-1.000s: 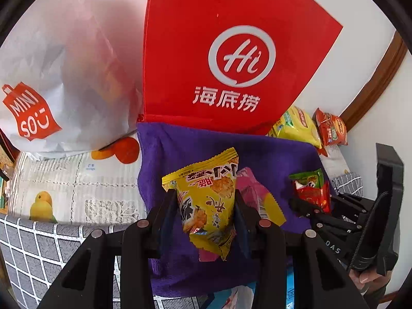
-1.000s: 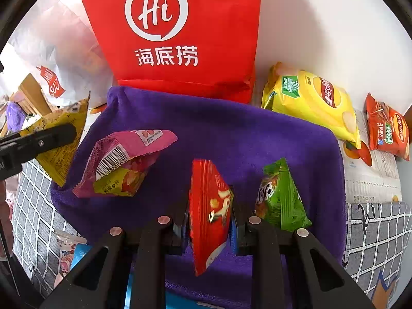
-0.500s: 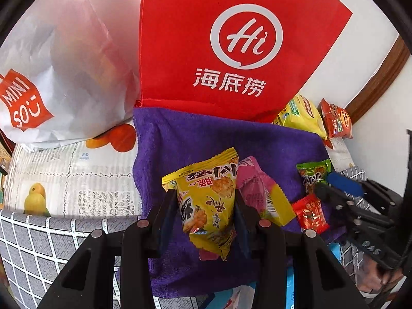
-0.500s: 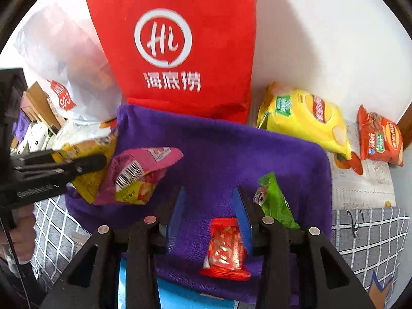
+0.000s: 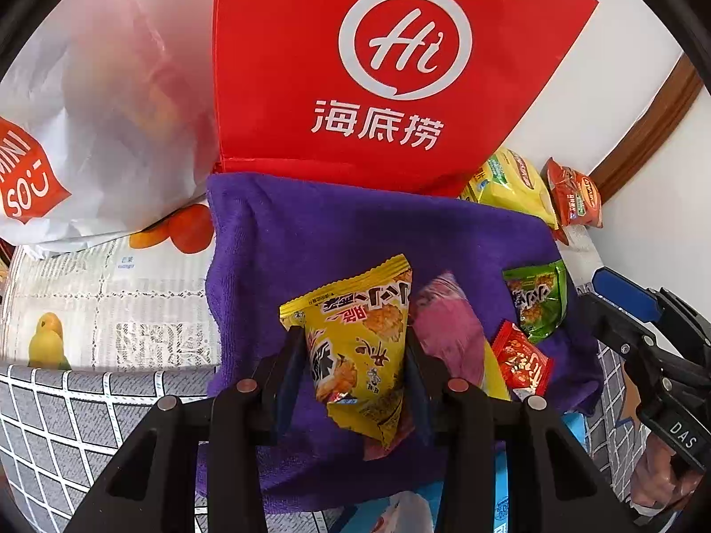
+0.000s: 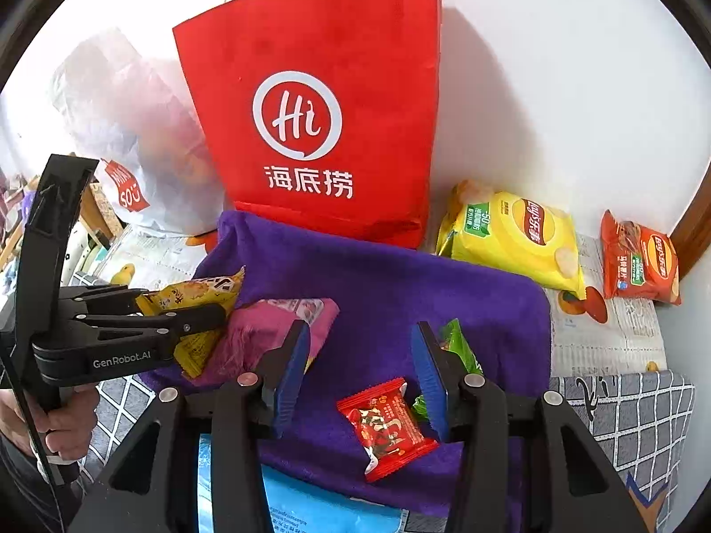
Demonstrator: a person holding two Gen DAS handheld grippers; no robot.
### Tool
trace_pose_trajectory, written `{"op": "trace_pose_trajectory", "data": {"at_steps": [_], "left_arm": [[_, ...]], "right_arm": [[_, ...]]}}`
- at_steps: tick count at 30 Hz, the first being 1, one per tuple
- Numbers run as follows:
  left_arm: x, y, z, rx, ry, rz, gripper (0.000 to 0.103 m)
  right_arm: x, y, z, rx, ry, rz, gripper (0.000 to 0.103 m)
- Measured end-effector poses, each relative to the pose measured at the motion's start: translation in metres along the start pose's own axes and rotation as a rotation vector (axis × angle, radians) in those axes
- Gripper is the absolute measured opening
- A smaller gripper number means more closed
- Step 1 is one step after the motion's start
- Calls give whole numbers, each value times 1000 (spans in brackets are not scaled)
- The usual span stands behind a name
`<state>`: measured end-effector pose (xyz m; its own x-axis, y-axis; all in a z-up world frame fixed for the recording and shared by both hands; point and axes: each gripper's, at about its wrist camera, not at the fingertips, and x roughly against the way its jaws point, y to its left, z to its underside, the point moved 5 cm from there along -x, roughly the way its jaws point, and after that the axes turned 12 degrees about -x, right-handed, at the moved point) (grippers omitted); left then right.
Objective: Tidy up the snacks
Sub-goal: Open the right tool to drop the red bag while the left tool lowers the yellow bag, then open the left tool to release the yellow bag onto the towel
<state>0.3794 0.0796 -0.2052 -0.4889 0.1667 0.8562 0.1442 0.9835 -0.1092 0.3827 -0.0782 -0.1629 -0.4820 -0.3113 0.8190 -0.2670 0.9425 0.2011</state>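
Note:
My left gripper is shut on a yellow snack packet and holds it above the purple towel. It shows at the left of the right wrist view, still holding the yellow packet. My right gripper is open and empty over the towel. A small red packet lies on the towel between its fingers. A green packet lies beside the right finger, and a pink packet lies by the left finger.
A red paper bag stands behind the towel against the wall. A white plastic bag is at the left. A yellow chip bag and an orange-red chip bag lie at the right. A blue packet lies at the towel's front edge.
My right gripper opened and let the red packet drop onto the towel, then drew back and up. My left gripper kept its hold on the yellow packet.

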Motion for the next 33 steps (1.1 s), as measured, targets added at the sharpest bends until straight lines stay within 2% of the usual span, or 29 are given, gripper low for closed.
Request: {"op": "trace_pose_trajectory", "data": {"at_steps": [9,12,17,22,24,27,29,30,33], "left_arm": [[2,0,0,1,2,5,41],[4,0,0,-1,1,0,45],[12,0,-2,-11,-3,-37,58],[24,-3,-4,-26,-26,-50,63],[29,-4,-5,-26,-35,-51,65],[38,-7,-7,-34,-56,-53,66],[43,-9,-8,-41,-69,-58,66],[46,-10,-8,-44,-74,-58,66],[56,-15,-8,-60,-104,-48,66]], "right_arm": [[4,2,1,-4,-5,-5,47],[7,4,1,-6,-15,-11,49],[13,9,-1,-12,-42,-28,53],[22,12,-4,-42,-82,-37,60],[27,12,-6,-67,-102,-42,68],[35,12,-8,-93,-123,-53,69],[38,12,-10,-99,-134,-36,72],[39,11,-11,-103,-142,-16,77],[40,7,-10,-124,-138,28,79]]}}
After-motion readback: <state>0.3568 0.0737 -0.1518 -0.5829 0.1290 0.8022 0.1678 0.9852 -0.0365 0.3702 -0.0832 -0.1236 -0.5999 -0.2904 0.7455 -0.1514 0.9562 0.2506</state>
